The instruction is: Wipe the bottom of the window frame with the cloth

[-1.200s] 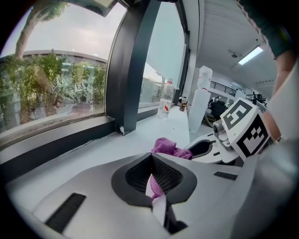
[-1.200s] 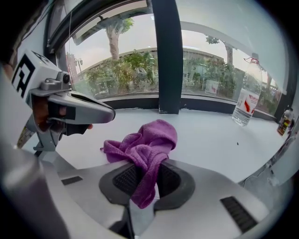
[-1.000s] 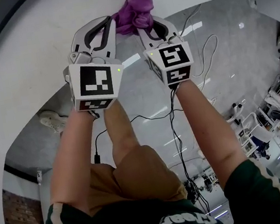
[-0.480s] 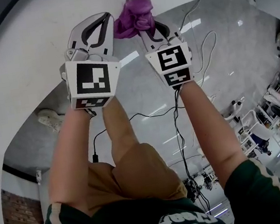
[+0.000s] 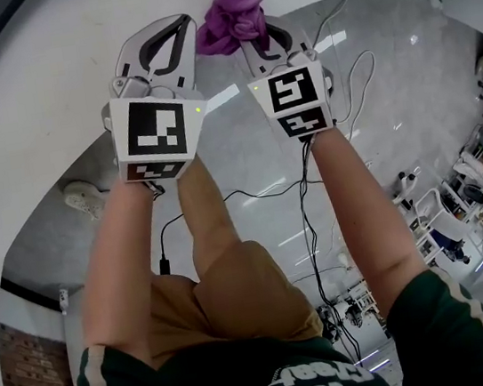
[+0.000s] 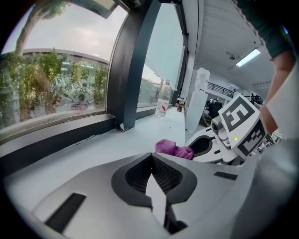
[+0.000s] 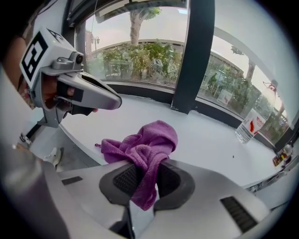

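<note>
A crumpled purple cloth is clamped in my right gripper, which is shut on it; in the right gripper view the cloth bunches out ahead of the jaws and rests on the white sill. My left gripper sits just left of the cloth, shut with nothing in it. In the left gripper view its jaws meet, with the cloth ahead to the right. The dark bottom rail of the window frame runs along the far edge of the sill.
A dark upright window post meets the sill ahead of the right gripper. A clear water bottle stands on the sill further right, also seen from the left gripper. Below the sill lie floor cables.
Both grippers have moved a little forward over the sill toward the window, the cloth going along with the right one. Neither grip has changed.
</note>
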### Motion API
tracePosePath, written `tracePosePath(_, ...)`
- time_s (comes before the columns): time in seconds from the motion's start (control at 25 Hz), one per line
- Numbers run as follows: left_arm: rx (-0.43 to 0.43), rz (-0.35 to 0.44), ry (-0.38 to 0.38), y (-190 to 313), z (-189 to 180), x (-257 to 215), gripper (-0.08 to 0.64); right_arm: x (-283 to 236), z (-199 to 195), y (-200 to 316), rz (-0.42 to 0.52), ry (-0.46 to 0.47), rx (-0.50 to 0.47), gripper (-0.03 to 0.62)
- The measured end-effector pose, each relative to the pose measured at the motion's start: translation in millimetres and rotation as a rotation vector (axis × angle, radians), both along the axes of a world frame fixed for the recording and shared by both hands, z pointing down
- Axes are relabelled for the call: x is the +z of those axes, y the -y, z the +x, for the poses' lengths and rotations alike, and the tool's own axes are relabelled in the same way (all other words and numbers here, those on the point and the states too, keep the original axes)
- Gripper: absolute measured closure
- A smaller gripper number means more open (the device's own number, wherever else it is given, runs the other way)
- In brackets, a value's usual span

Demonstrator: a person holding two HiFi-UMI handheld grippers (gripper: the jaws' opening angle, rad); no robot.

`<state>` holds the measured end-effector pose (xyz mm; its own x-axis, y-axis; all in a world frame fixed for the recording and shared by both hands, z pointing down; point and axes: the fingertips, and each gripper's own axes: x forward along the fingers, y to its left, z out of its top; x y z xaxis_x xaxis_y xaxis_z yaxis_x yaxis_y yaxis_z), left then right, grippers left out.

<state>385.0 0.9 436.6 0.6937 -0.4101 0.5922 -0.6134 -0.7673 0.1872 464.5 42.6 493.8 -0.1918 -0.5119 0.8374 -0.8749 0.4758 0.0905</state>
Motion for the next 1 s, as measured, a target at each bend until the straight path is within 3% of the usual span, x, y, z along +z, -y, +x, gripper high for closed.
tracePosePath(0.32,-0.041,0.014,0.008,-5,-20,2,0.552,8,-31,-3,-0.003,0.007,-0.075,0.514)
tracePosePath(0.6,-0.098,0.016,0.029,-10,-85,1,0.552,7,-83,-5,-0.013,-0.017,-0.111,0.514)
tracePosePath(1.0,-0.137,0.021,0.028,-11,-129,1,0.552,10,-114,-8,-0.026,-0.036,-0.109,0.514)
